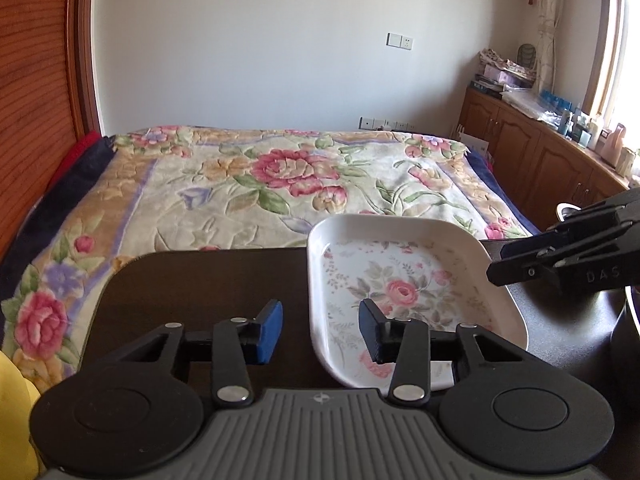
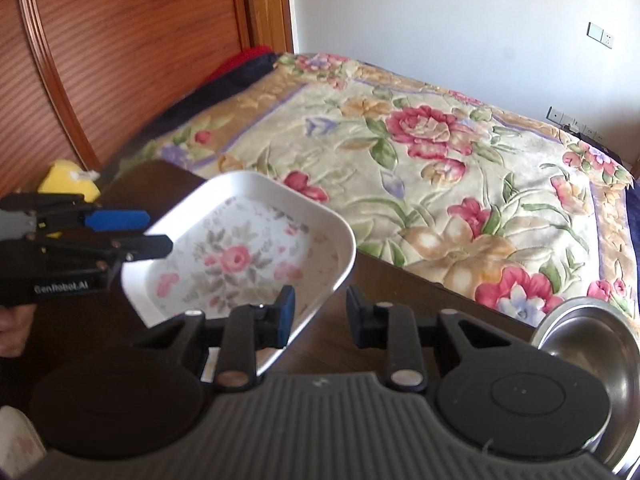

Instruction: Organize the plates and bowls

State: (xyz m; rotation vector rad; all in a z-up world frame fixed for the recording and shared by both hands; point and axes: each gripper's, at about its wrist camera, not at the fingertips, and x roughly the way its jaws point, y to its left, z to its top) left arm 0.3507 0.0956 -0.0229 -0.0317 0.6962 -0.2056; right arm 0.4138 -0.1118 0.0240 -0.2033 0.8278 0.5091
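Now | glossy floral tray [image 1: 404, 276] (rounded rectangle) | steel bowl [image 2: 592, 344] | both grippers agape

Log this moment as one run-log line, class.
left gripper: open, astride floral tray rim | right gripper: open, empty | steel bowl: untouched

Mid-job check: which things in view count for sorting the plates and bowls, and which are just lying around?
For the job:
- white rectangular floral-print plate on the dark table
- round stainless steel bowl at the table's right end
- left gripper and right gripper, both open

Lying about:
- yellow soft toy
- floral bedspread
- clutter on the wooden cabinet
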